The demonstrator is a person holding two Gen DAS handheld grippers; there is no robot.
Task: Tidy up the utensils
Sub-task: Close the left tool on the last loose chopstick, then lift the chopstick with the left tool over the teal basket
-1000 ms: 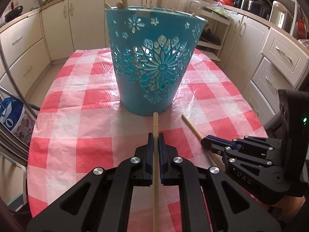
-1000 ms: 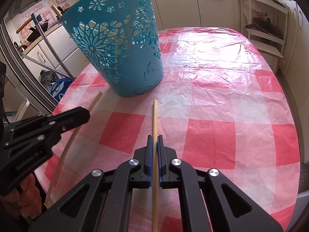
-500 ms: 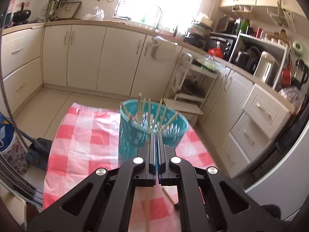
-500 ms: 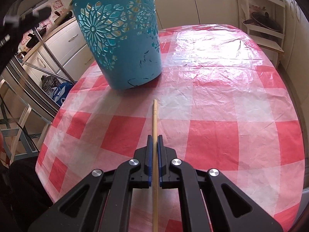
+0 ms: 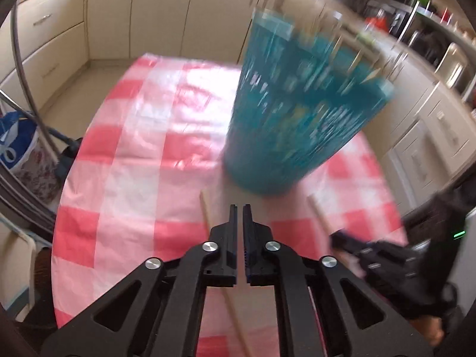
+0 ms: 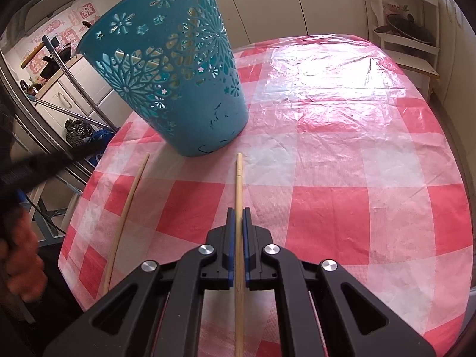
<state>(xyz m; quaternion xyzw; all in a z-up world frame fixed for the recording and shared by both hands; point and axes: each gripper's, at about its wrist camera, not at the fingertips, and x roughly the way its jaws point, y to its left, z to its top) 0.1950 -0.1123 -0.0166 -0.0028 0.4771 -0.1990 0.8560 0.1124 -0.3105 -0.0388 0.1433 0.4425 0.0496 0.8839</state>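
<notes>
While the left wrist view is smeared w/ motion blur, the left gripper [image 5: 240,208] is readable: jaws are opening, a narrow slit between the pads, nothing in it. A loose chopstick [image 5: 208,217] lies on the checked tablecloth [image 5: 125,178] just left of the fingertips and runs on under the gripper toward the near edge; the pads don't press on it. Far side of the tips, slightly right, stands the teal basket [image 5: 297,125], upright on the cloth, v. blurred; several thin wooden sticks [image 5: 355,61] poke up past its rim, count can't be told. Right of the basket base a second stick, the held chopstick [image 5: 319,217], slants toward the right gripper [image 5: 342,239], seen here as a dark blurred shape at the near right.

Right wrist view, sharp: the right gripper [image 6: 238,209] is clenched on the held chopstick [image 6: 239,178], blue pads pinching it on both sides. Stick runs straight out beyond the tips, far end lying just short of the basket base, not touching. Teal basket [image 6: 172,74] sits at far left on the tablecloth [image 6: 357,148], cut-out flower pattern in its wall; contents can't be made out from this angle beyond pale shapes through the holes. Loose chopstick [image 6: 128,208] lies on the cloth well left of the held one, roughly parallel. A hand [image 6: 20,253] w/ a blurred dark gripper shows at the near left edge.
</notes>
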